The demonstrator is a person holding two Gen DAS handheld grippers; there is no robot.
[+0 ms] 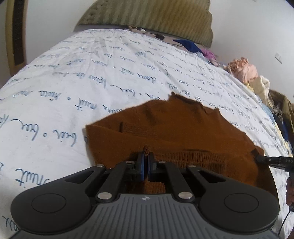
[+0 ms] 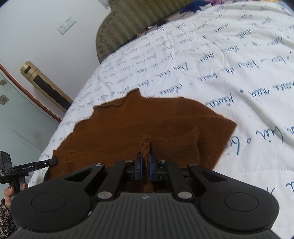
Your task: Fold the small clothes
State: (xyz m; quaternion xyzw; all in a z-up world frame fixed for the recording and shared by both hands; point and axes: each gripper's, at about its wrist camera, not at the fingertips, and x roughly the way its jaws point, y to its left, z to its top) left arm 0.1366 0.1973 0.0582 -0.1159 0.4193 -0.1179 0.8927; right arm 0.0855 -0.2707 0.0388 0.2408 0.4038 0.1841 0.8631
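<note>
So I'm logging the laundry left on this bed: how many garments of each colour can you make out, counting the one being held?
Brown: 1, the sweater pinched by the left gripper and right gripper
Blue: 1
Purple: 1
Pink: 1
Cream: 1
Total: 5 clearly seen; more at the bed's edge is too jumbled to count.

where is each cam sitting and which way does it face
Left wrist: sits on the left tool, faces up the bed to the headboard; the right tool shows at right.
Right wrist: sits on the right tool, same heading; the left tool and hand show.
Shared: the brown sweater, pinched by both tools.
</note>
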